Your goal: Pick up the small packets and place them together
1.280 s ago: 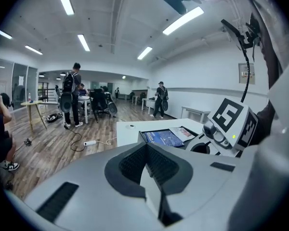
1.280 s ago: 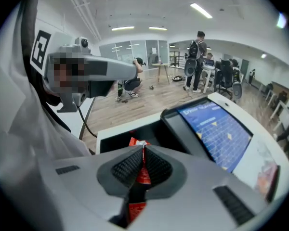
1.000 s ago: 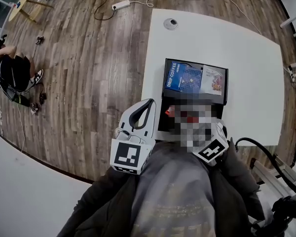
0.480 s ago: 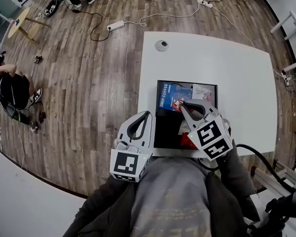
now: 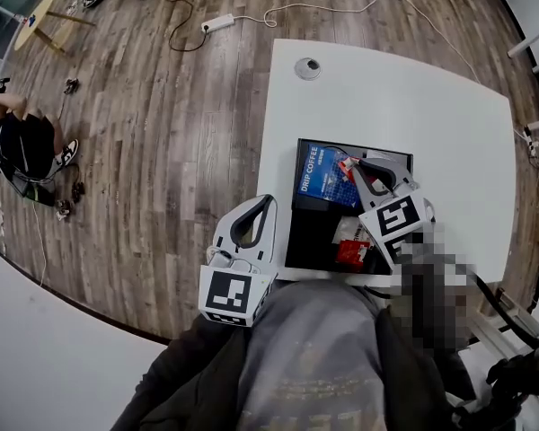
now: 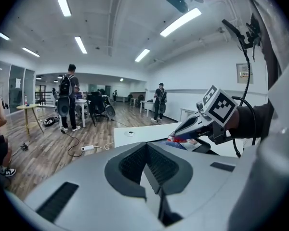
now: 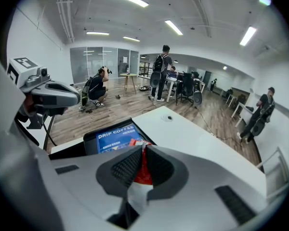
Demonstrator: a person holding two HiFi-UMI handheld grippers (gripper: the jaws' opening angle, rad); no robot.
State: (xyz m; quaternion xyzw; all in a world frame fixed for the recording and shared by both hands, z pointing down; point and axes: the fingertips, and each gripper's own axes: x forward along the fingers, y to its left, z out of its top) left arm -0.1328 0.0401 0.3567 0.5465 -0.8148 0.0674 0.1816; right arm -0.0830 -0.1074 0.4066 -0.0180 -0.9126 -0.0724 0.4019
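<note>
Over the far end of the black tray: a small packet is being carried.
Right hand-held gripper, jaws nearly together and just eased a trifle, pinches a red-and-white packet; only its own view shows this grip. Head view alone shows another red packet at the tray's near end. Next, I judge, comes lowering and releasing. Left hand-held gripper, left of the tray, is closed, empty.
</note>
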